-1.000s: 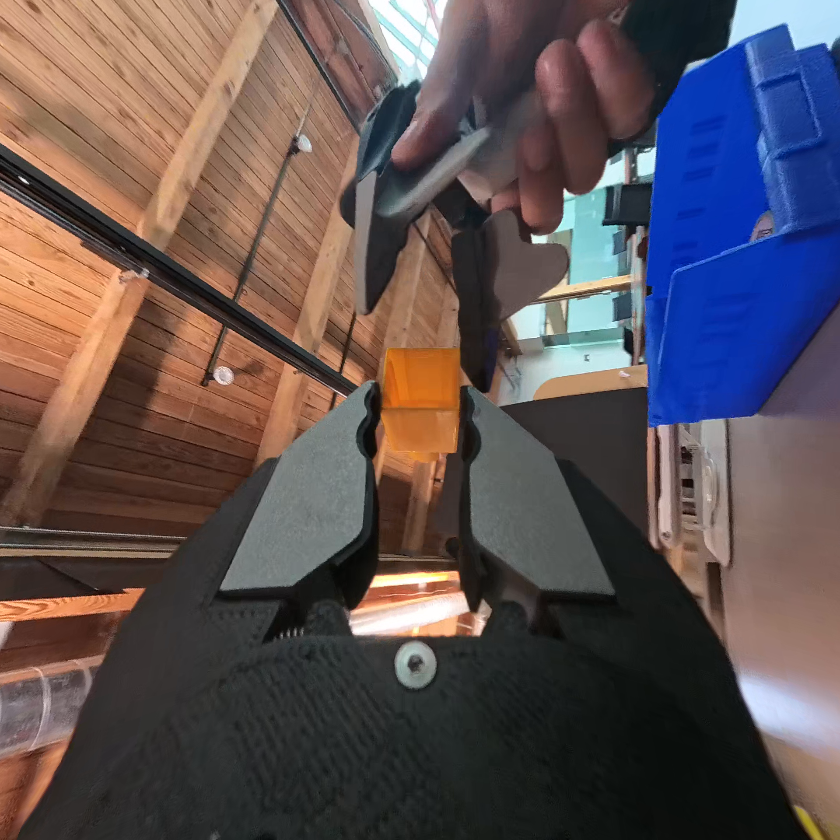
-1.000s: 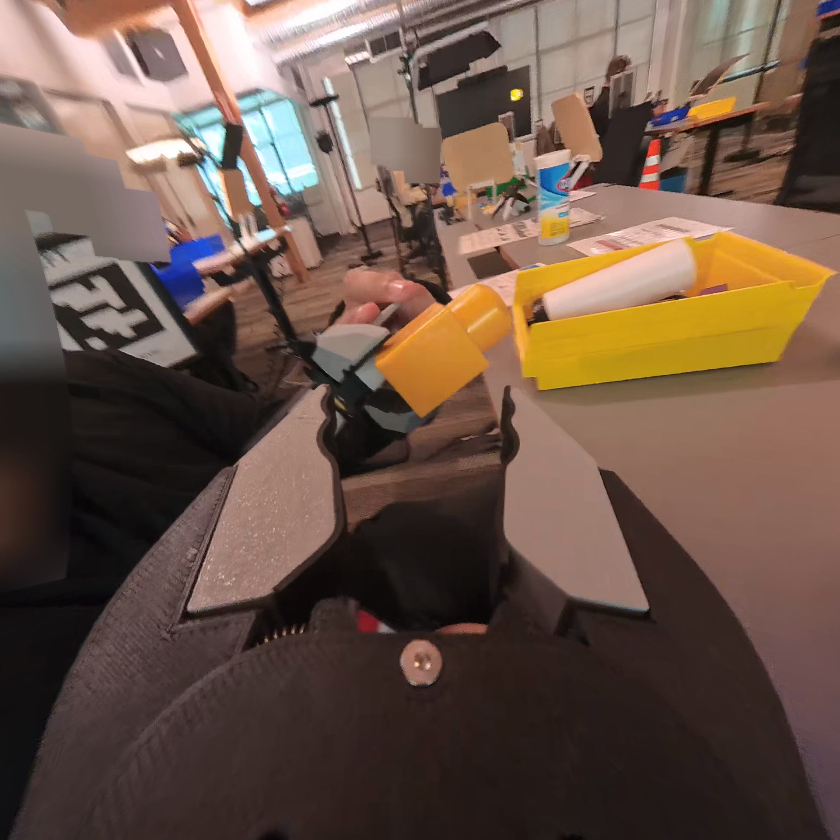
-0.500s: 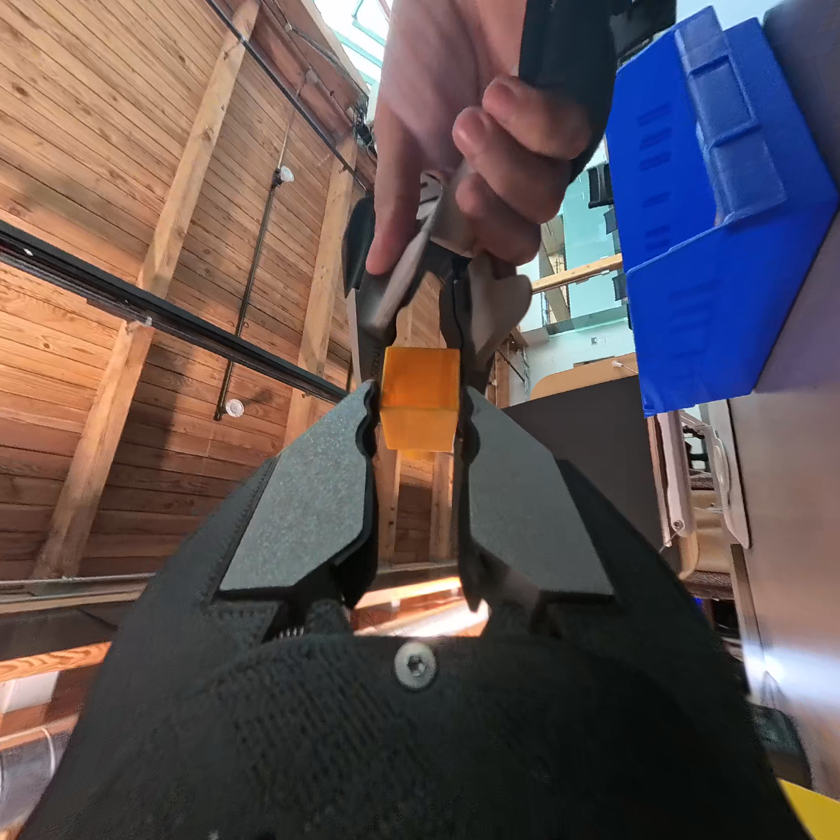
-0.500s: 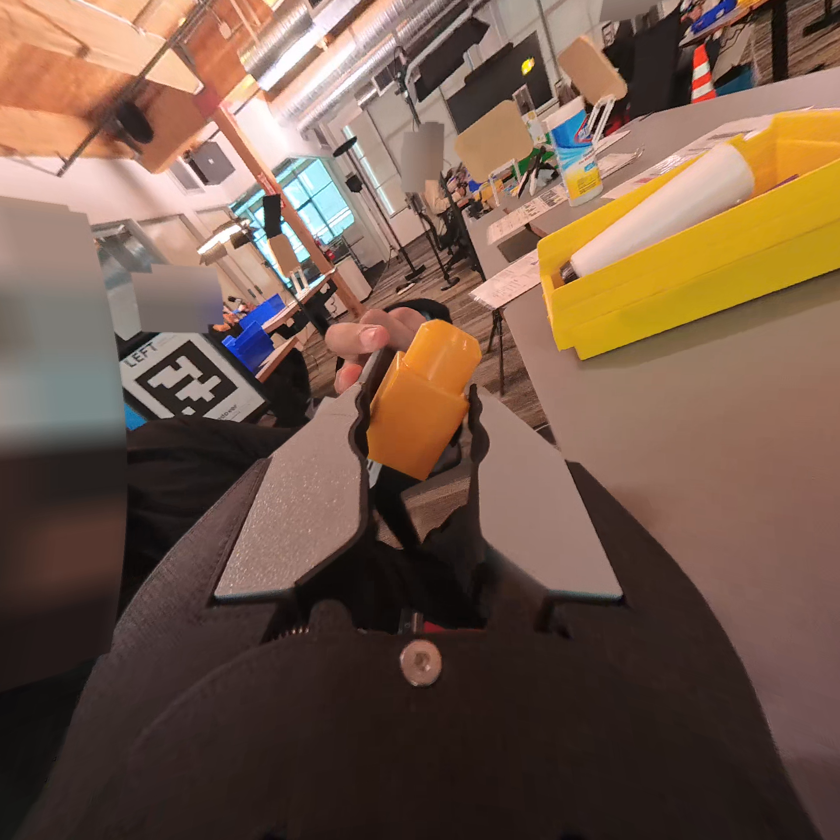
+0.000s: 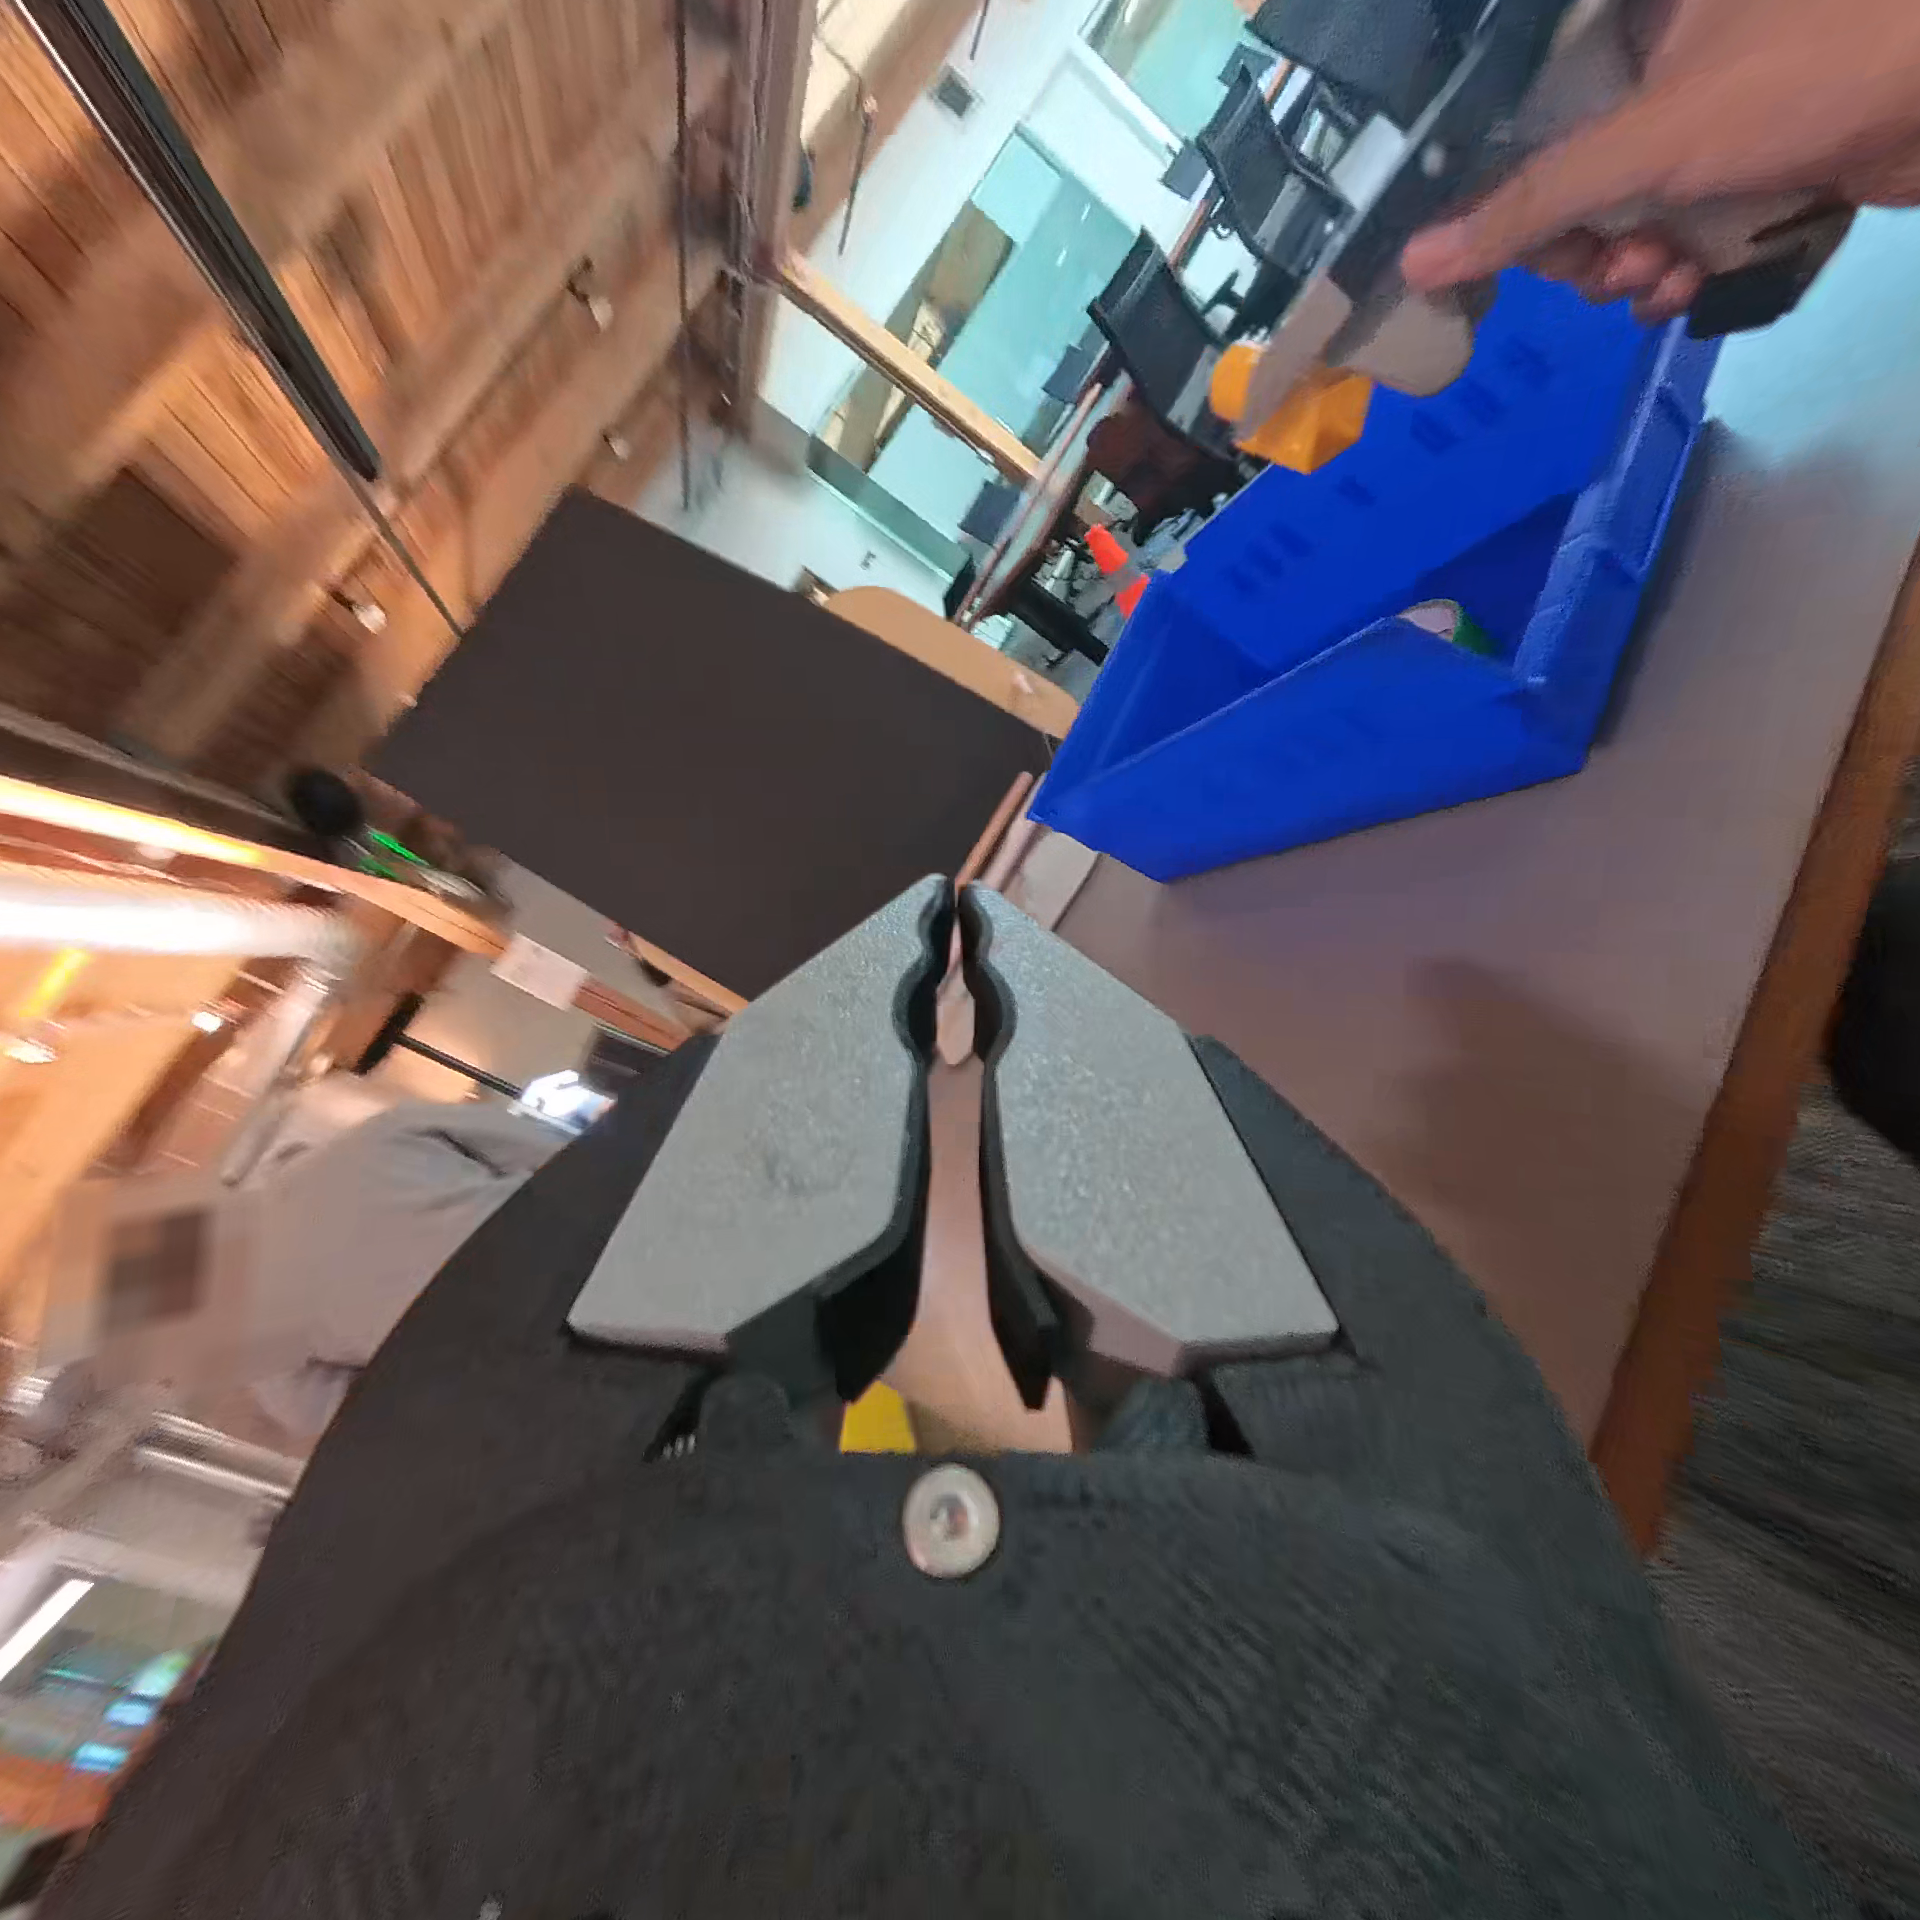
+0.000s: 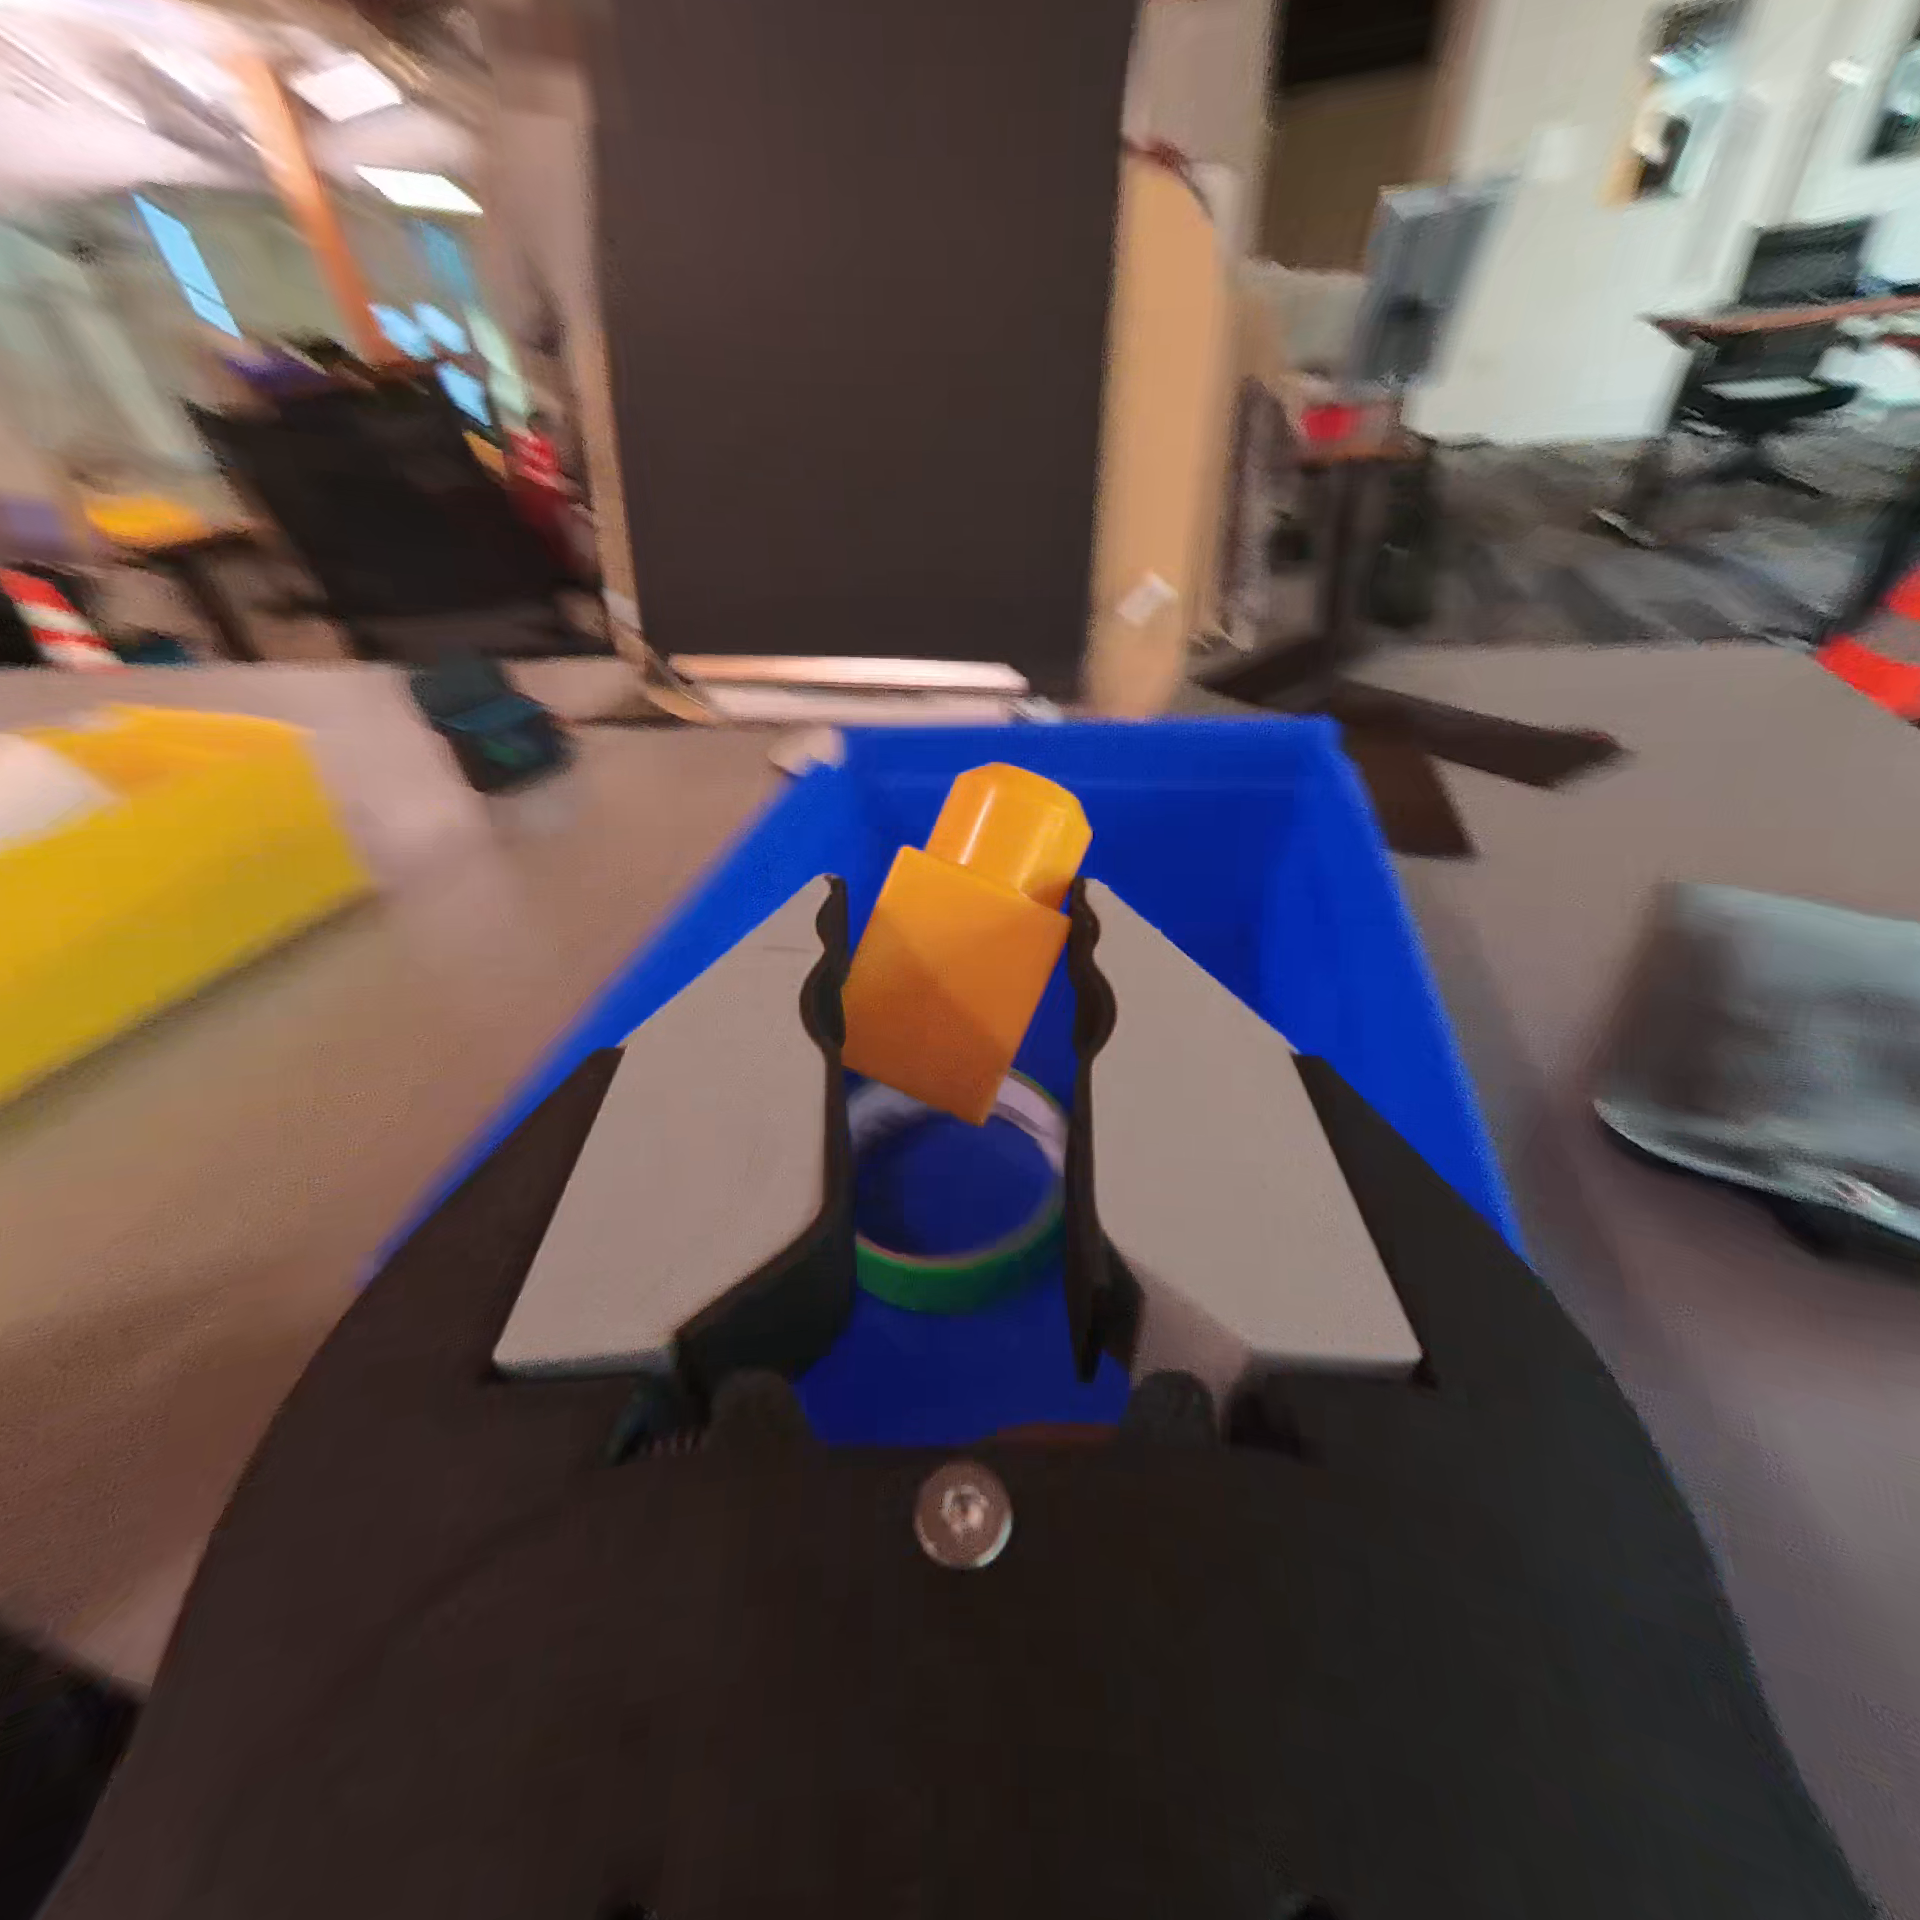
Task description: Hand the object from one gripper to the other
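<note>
In the left wrist view, the left tool (image 5: 956,914) is empty, its fingers pressed together over the desk (image 5: 1455,1039). Farther off, a hand (image 5: 1704,156) carries the right tool with the orange block (image 5: 1311,418) above the blue bin (image 5: 1351,748).

In the right wrist view, the right tool (image 6: 951,914) clamps the tilted block (image 6: 951,987) over the bin (image 6: 1299,883), where a green tape roll (image 6: 956,1262) lies. A yellow bin (image 6: 156,883) sits to the left.

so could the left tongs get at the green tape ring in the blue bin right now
Probably not: the left tongs are shut and off to one side, while the right tongs hold the orange block directly above the green tape ring in the blue bin.
</note>
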Tool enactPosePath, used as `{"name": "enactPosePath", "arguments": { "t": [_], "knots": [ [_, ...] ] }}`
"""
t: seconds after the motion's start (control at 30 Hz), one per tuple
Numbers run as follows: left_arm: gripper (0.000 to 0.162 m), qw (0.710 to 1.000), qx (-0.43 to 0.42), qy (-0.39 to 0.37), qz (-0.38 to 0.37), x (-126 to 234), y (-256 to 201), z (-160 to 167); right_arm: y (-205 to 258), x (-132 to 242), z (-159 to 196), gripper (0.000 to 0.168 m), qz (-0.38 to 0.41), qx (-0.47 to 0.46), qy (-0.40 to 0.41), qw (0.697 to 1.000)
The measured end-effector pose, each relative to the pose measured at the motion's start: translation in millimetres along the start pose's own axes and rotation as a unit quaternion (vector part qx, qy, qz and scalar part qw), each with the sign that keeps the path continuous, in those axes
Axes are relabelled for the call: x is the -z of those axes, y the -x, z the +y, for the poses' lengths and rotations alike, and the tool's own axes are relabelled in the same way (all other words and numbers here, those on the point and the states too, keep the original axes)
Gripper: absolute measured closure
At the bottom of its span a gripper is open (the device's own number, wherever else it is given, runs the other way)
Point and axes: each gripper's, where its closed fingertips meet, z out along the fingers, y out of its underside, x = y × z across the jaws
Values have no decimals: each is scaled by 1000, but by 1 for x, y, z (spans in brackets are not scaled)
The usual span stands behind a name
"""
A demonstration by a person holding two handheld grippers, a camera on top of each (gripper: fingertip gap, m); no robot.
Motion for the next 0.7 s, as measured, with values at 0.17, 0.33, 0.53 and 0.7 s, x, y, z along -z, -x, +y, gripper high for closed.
{"name": "enactPosePath", "arguments": {
  "t": [0.17,0.33,0.53,0.7],
  "knots": [
    [157,997,63,30,34,-2,-4,14,-35,-8,54,85,49,-2,162,986],
    [155,987,151,23,46,1,10,25,-5,10,7,85,13,14,100,995],
    [157,911,401,27,-90,25,110,98,44,35,-36,86,-73,10,35,997],
    [160,766,605,48,-210,64,168,191,67,35,-32,83,-113,9,53,992]
  ]
}}
